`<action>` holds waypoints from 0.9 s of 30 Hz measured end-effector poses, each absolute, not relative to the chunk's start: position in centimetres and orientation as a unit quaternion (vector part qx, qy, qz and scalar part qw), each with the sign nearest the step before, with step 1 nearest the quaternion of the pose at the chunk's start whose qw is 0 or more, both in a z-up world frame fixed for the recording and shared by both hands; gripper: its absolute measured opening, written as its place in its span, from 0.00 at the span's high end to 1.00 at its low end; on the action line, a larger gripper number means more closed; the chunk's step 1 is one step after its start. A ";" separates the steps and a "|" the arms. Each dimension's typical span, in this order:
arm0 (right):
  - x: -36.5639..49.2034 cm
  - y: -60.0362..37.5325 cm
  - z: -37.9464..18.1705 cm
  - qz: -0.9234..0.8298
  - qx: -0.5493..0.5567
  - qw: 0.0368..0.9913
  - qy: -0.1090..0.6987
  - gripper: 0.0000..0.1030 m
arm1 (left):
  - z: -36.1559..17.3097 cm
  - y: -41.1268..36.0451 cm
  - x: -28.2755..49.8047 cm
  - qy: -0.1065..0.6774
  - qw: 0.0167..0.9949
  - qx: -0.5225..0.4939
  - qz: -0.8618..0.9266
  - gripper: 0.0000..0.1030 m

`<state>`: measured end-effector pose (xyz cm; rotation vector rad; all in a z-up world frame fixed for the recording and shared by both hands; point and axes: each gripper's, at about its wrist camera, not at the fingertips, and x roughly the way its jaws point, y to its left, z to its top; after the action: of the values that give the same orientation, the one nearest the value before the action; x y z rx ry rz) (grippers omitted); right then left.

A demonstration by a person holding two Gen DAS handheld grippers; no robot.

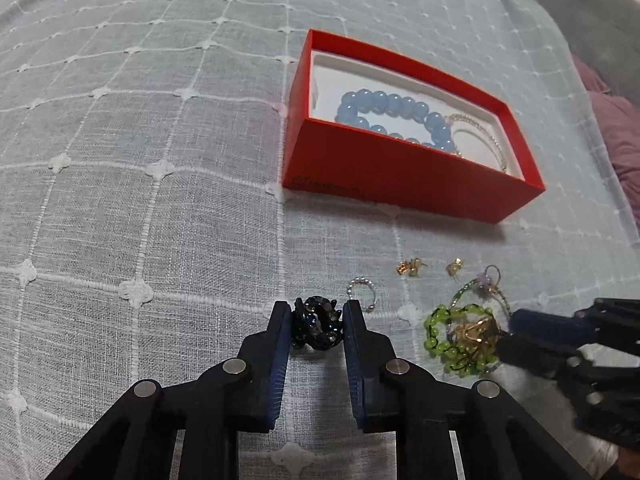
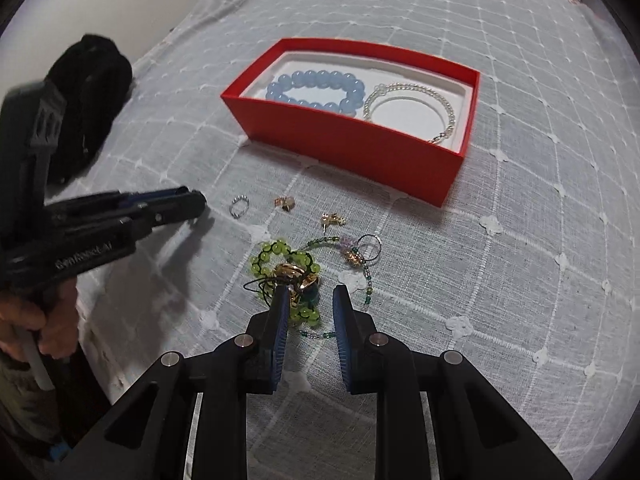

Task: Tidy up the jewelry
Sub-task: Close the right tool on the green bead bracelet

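Observation:
My left gripper (image 1: 317,314) is shut on a dark blue-black crystal ring (image 1: 318,323), held just above the cloth. It also shows at the left of the right wrist view (image 2: 192,204). My right gripper (image 2: 308,300) is open, its fingers around a gold ring (image 2: 294,274) lying on a green bead bracelet (image 2: 280,256). An open red box (image 1: 400,176) holds a blue bead bracelet (image 1: 396,110) and a silver chain bracelet (image 2: 416,104). A small silver bead ring (image 1: 362,292), two gold earrings (image 1: 410,267) (image 1: 455,267) and a beaded strand with a wire ring (image 2: 360,252) lie loose in front of the box.
Everything lies on a bed under a pale grey cloth with a white grid pattern (image 1: 140,160). A black bag (image 2: 92,96) sits at the far left. Purple fabric (image 1: 616,128) and a grey cushion (image 1: 592,12) lie past the bed's right edge.

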<state>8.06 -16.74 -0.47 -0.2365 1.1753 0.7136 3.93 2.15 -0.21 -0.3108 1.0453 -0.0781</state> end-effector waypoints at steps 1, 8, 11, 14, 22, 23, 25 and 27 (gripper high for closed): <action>8.0 -16.6 -0.5 0.331 -0.115 0.767 0.538 0.83 | -0.1 2.2 3.9 0.496 0.855 -0.149 -0.038 0.80; 6.9 -15.7 0.6 0.341 -0.138 0.777 0.511 0.95 | 0.1 2.5 3.6 0.493 0.855 -0.154 -0.042 0.80; 6.7 -16.0 1.8 0.352 -0.120 0.783 0.498 0.95 | 0.6 2.6 3.5 0.487 0.858 -0.157 -0.044 0.80; 6.7 -16.4 3.2 0.364 -0.095 0.791 0.483 0.95 | 1.0 2.8 3.3 0.480 0.861 -0.163 -0.049 0.80; 6.6 -17.4 5.5 0.389 -0.040 0.799 0.457 0.95 | 1.7 2.9 3.3 0.471 0.864 -0.169 -0.051 0.80; 6.6 -17.5 5.7 0.393 -0.034 0.798 0.455 0.95 | 1.8 3.0 3.3 0.468 0.866 -0.170 -0.052 0.80; 6.5 -17.7 6.3 0.398 -0.025 0.800 0.449 0.95 | 2.1 3.0 3.3 0.463 0.868 -0.172 -0.053 0.80; 6.4 -17.9 6.5 0.399 -0.020 0.802 0.444 0.95 | 2.4 3.1 3.2 0.458 0.869 -0.176 -0.057 0.80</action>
<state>6.45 -17.90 6.52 -0.0433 0.9509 0.8546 3.24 3.15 2.39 -0.3690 0.9588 -0.1186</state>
